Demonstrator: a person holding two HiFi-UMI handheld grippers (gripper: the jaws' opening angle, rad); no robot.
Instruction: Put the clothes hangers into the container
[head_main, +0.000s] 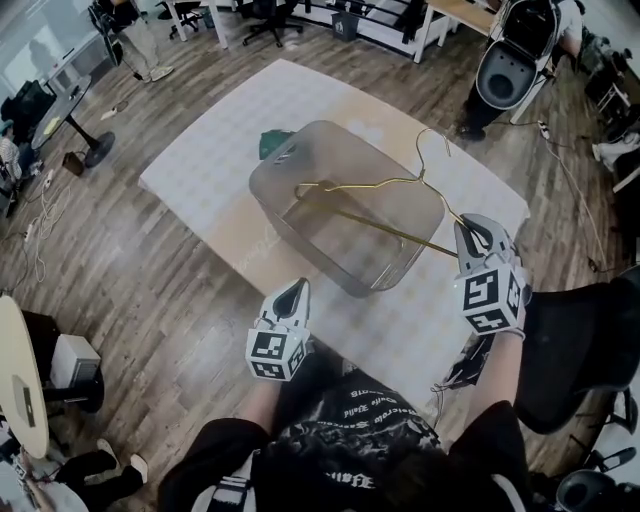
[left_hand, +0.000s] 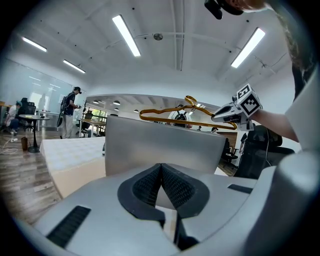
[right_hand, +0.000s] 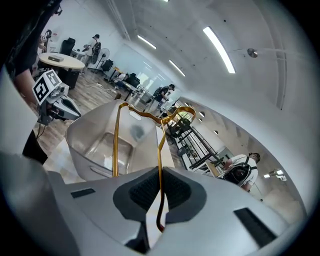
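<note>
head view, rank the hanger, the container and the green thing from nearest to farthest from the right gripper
1. gold hanger: clamped in the right gripper, reaching left over the container.
2. container: just left of the gripper, under the hanger.
3. green thing: beyond the container's far left corner.

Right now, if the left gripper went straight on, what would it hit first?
Most likely the near wall of the container, straight ahead of the left gripper with its jaws shut; depth unclear.

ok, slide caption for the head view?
Right gripper holds a gold hanger over the grey bin; left gripper shut, empty.
</note>
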